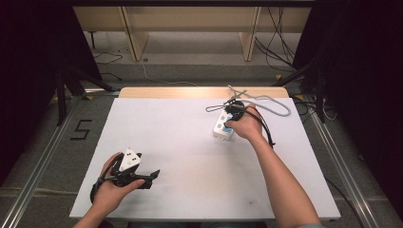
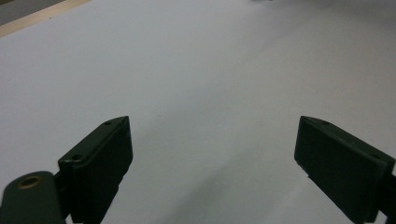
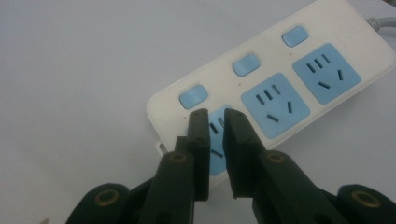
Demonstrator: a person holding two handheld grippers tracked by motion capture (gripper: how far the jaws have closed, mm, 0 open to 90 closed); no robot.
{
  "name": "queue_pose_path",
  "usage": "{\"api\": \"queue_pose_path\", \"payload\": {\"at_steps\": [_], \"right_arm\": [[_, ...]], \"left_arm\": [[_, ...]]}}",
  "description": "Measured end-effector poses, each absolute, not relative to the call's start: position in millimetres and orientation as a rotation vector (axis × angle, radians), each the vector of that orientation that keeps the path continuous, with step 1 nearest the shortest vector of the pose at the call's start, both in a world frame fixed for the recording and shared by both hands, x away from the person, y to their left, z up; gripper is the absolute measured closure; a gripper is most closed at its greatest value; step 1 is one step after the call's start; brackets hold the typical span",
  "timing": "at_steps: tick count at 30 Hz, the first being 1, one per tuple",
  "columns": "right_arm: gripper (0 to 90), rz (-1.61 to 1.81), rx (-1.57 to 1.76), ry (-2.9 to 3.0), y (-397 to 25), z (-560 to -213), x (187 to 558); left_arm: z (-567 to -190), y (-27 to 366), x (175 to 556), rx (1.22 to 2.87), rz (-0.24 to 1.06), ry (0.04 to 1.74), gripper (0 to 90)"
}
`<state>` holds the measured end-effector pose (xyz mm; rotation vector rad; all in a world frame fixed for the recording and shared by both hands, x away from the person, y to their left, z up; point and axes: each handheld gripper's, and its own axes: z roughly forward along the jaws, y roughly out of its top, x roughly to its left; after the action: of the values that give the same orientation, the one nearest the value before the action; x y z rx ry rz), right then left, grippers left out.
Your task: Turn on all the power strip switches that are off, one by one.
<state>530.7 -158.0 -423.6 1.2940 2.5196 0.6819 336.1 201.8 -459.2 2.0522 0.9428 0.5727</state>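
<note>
A white power strip [image 1: 223,126] with three blue sockets and three blue switches [image 3: 246,65] lies on the white table [image 1: 190,156], right of centre toward the far side. In the right gripper view the strip [image 3: 322,42] runs up to the right. My right gripper [image 3: 215,116] hovers over the strip's nearest socket with its jaws almost together and nothing between them. In the high view this right gripper [image 1: 228,122] sits at the strip's right side under the hand. My left gripper [image 1: 151,178] rests near the front left corner, jaws wide apart over bare table [image 2: 212,135].
The strip's grey cable [image 1: 273,100] loops toward the far right corner, beside black gripper cable. A wooden strip [image 1: 166,92] marks the table's far edge. A "5" [image 1: 81,129] is marked on the floor at left. Wooden furniture legs stand beyond the table.
</note>
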Motion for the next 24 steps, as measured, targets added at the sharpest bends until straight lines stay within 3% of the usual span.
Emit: {"api": "queue_pose_path", "payload": {"at_steps": [24], "right_arm": [[53.3,0.861,1.247,2.444,-192,-424,473]], "left_arm": [[-461,201,337,2.051,0.573,0.957,11.5]]}}
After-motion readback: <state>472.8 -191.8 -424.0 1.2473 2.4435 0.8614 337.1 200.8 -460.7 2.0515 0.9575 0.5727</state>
